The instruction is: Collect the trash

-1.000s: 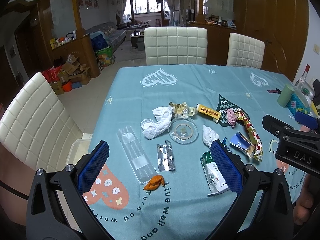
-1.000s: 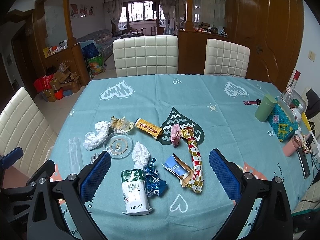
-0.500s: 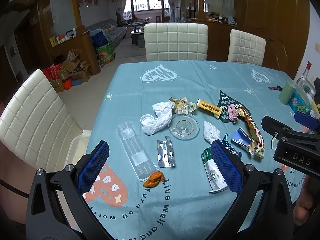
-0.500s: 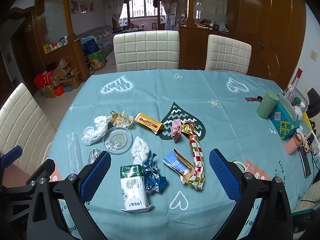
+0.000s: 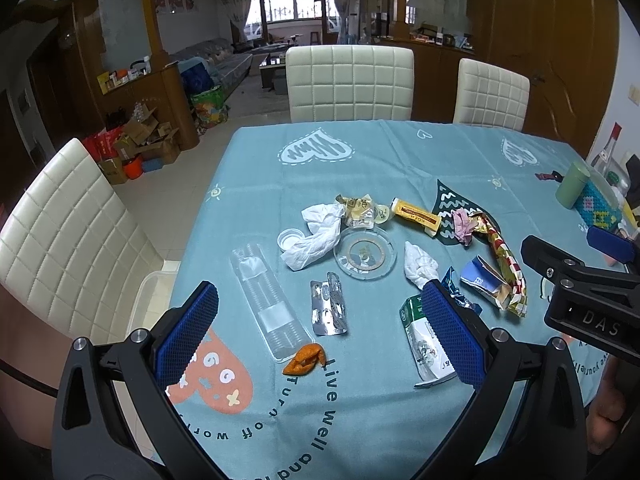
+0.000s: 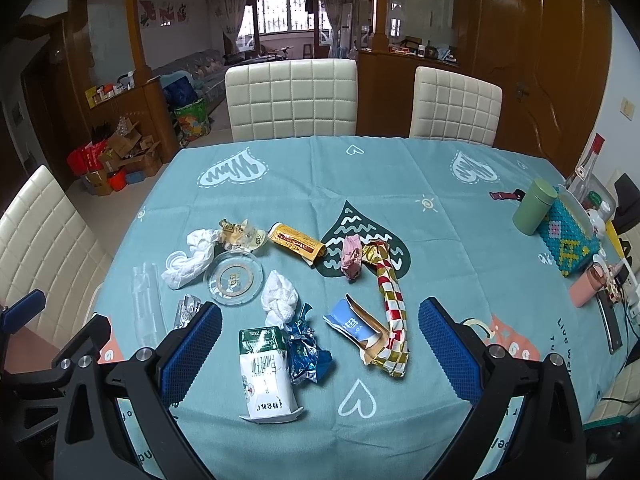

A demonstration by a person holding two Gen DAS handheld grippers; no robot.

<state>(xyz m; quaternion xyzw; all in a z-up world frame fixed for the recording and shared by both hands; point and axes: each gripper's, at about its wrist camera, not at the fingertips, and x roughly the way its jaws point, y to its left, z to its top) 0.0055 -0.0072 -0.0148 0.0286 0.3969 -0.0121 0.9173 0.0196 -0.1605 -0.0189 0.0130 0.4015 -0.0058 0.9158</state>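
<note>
Both of my claws hung wide apart and empty above the near edge of the desk point(image 6: 440, 184): the left claw point(image 5: 320, 332) over the flattened clear bottle point(image 5: 268, 300), the right claw point(image 6: 320, 344) over the milk carton point(image 6: 264, 376). The trash lay scattered across the middle of the teal cloth, none of it gathered yet.

The worst risk, I judged, was the glass ashtray point(image 5: 365, 254): smooth, round and hard, it sat touching a crumpled white tissue point(image 5: 316, 236), and a careless pinch at that soft paper could drag or knock it. The blister pack point(image 5: 329, 309) was thin, flat foil lying flush on the cloth, so my pads could slide over it or bunch the fabric instead. The bottle was slick and long, likely to squirt out of a squeeze. The crinkled blue foil wrapper point(image 6: 308, 352) touched the carton and might come up with it. The checkered red-and-gold wrapper point(image 6: 392, 308) was floppy and overlapped the torn blue box point(image 6: 352, 326). The orange peel point(image 5: 304, 358) was small and curled.
</note>
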